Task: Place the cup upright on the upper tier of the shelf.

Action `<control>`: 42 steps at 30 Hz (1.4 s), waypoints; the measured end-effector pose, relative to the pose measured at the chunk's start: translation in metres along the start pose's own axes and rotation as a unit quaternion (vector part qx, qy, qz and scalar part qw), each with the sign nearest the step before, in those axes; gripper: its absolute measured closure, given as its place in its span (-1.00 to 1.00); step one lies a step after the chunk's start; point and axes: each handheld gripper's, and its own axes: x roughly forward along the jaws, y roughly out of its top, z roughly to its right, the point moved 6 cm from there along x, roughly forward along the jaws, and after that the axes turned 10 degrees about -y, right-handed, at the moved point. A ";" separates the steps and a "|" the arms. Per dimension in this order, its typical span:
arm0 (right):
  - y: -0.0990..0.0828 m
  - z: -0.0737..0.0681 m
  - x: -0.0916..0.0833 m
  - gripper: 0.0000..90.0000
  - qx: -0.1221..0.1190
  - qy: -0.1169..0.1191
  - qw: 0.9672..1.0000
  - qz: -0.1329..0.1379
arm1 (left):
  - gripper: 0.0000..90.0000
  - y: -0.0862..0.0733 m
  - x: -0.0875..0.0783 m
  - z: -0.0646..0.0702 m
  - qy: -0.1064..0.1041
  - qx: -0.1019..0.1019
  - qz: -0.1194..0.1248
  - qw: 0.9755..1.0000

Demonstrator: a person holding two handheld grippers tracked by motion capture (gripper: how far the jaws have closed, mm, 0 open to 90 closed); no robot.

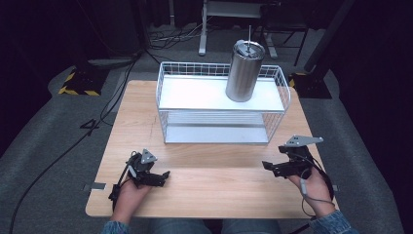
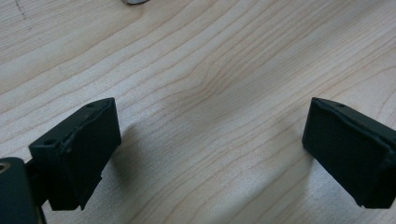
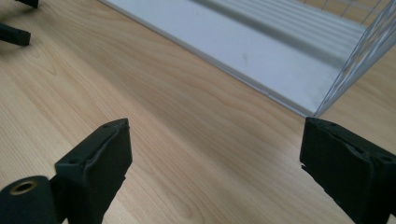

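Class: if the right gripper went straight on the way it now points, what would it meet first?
Probably the bare wooden table, since the right gripper tilts down with open jaws; a flatter path would reach the white rack's bottom shelf. Depth is unclear.

The bottom edge of the high view is cutting off the person's forearms just past the denim cuffs. In the left gripper view the top edge is slicing through a small grey object (image 2: 136, 2), leaving too little to identify. The steel tumbler (image 1: 244, 70) is hiding part of the wire rack's (image 1: 163, 100) far railing.
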 end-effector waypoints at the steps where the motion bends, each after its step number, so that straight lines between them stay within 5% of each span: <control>1: -0.002 -0.001 0.002 -0.79 0.001 0.001 1.000 -0.004 | -0.89 0.000 0.000 0.000 0.000 0.000 0.000 1.000; 7: -0.020 -0.004 0.016 -0.79 -0.003 0.004 0.998 -0.062 | -0.89 0.000 0.000 0.000 0.000 0.000 0.000 1.000; 19: -0.050 -0.012 0.041 -0.79 -0.017 -0.009 0.996 -0.090 | -0.89 0.000 0.000 0.000 0.000 0.000 0.000 1.000; 36: -0.075 -0.021 0.059 -0.88 -0.026 -0.030 0.996 -0.075 | -0.89 0.000 0.000 0.000 0.000 0.000 0.000 1.000; 42: -0.079 -0.021 0.064 -1.00 -0.008 -0.036 0.999 -0.032 | -0.89 0.000 0.000 0.000 0.000 0.000 0.000 1.000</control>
